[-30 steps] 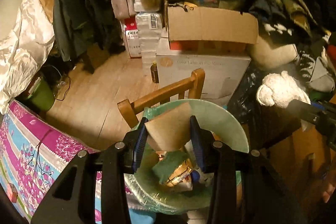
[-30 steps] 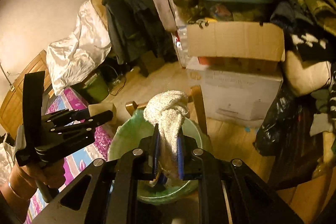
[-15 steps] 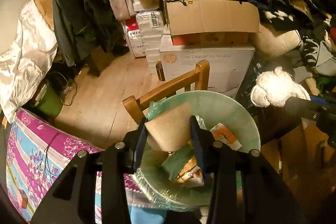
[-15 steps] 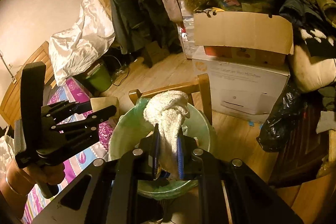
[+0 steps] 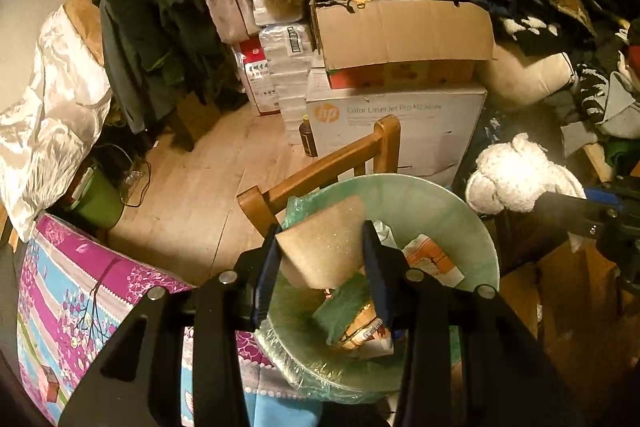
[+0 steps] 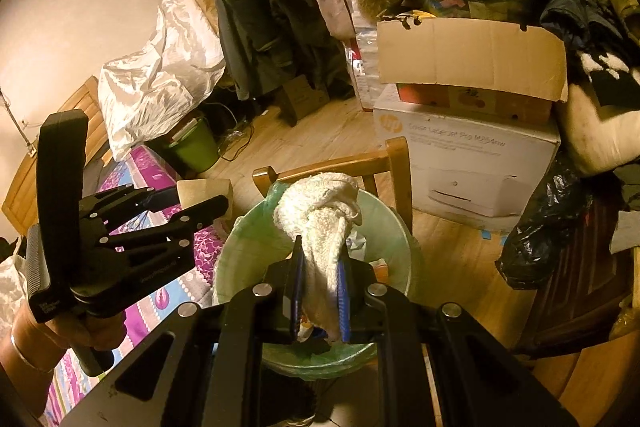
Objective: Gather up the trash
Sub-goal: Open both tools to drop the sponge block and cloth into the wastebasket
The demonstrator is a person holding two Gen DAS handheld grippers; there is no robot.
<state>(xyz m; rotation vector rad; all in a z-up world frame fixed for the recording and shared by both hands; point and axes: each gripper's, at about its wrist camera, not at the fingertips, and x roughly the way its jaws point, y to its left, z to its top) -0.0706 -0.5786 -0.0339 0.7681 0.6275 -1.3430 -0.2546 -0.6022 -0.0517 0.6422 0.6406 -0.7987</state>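
- Since a second ago, little has shifted: both grippers hold their loads over the bin, which now shows more of its inside in the left wrist view.
- The left gripper (image 5: 322,255) is clenched on a tan sponge (image 5: 324,247), held above the green-lined trash bin (image 5: 460,223).
- The right gripper (image 6: 320,283) is clamped tight on a white knotted cloth (image 6: 320,211) over the same bin's rim.
- Wrappers (image 5: 430,255) lie inside the bin.
- A wooden chair (image 5: 352,155) stands just behind the bin, with a white printer box (image 5: 400,131) beyond it.
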